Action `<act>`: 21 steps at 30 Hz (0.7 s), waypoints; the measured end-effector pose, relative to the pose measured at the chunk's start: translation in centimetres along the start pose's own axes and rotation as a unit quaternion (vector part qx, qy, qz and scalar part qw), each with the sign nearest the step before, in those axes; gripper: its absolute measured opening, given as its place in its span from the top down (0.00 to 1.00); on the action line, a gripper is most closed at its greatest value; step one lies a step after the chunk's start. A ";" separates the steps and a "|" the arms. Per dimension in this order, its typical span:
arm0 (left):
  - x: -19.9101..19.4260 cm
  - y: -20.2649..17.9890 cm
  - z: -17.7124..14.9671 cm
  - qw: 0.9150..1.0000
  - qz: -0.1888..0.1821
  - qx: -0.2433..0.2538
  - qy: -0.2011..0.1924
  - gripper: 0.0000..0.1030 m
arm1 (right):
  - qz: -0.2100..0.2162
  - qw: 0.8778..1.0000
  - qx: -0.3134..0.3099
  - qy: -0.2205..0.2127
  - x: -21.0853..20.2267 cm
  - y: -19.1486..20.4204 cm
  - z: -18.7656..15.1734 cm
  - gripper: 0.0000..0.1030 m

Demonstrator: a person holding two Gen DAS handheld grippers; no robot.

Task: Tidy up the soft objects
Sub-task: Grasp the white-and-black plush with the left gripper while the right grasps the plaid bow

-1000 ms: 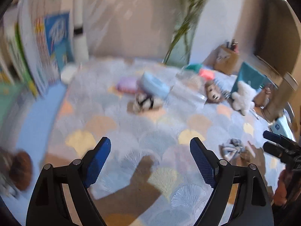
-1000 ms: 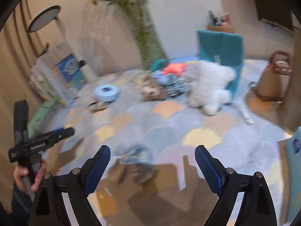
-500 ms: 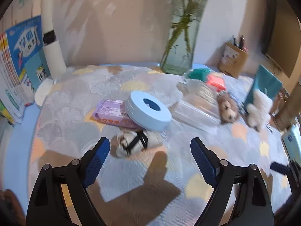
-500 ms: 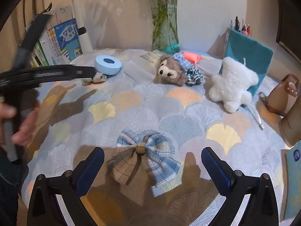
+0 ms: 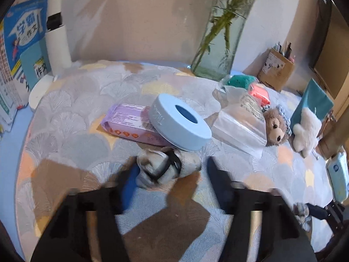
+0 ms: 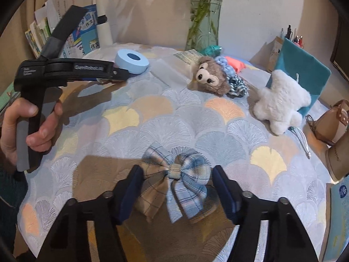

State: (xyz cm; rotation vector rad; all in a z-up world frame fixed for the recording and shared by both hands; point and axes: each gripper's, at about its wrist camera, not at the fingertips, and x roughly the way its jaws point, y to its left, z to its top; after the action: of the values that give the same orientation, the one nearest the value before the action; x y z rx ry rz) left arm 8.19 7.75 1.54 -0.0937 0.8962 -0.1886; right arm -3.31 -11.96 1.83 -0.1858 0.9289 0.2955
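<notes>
A beige cloth bundle with a black strap [image 5: 168, 168] lies on the patterned cloth, in front of a pale blue round box [image 5: 178, 124]. My left gripper [image 5: 172, 174] is open with its fingers either side of the bundle; it looks blurred. A plaid bow [image 6: 176, 183] lies between the open fingers of my right gripper [image 6: 176, 185]. A brown plush animal [image 6: 210, 78] and a white plush toy [image 6: 281, 102] lie further back; they also show in the left wrist view, the brown one [image 5: 276, 126] beside the white one [image 5: 305, 131].
A purple wipes pack [image 5: 130, 124] lies under the blue box. A clear plastic bag [image 5: 237, 126], a glass vase [image 5: 220, 43], a pen holder [image 5: 274, 72], books [image 5: 19, 43], a teal bag [image 6: 303, 69] and a brown handbag [image 6: 331, 124] ring the table.
Both grippers have moved forward and down. The left one now straddles the strapped bundle, the right one now straddles the plaid bow. Both jaws have narrowed somewhat.
</notes>
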 end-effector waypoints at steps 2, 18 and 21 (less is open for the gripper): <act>-0.1 -0.1 0.0 1.000 0.000 0.007 -0.006 0.59 | 0.000 1.000 -0.002 -0.002 0.0 0.1 0.0 0.48; -4.9 -4.0 -2.3 0.997 -0.031 0.041 -0.062 0.63 | -0.021 0.993 0.090 -0.080 -2.9 -3.4 -0.4 0.54; -6.5 -6.0 -2.3 0.995 -0.051 0.053 -0.071 0.63 | -0.010 0.989 0.117 -0.094 -3.8 -4.5 -0.7 0.54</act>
State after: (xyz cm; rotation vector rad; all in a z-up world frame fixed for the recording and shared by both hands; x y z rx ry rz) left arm 1.68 3.19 6.06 -0.0533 0.7395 -0.3199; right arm -4.51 -17.10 4.62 0.0482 0.7662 0.1807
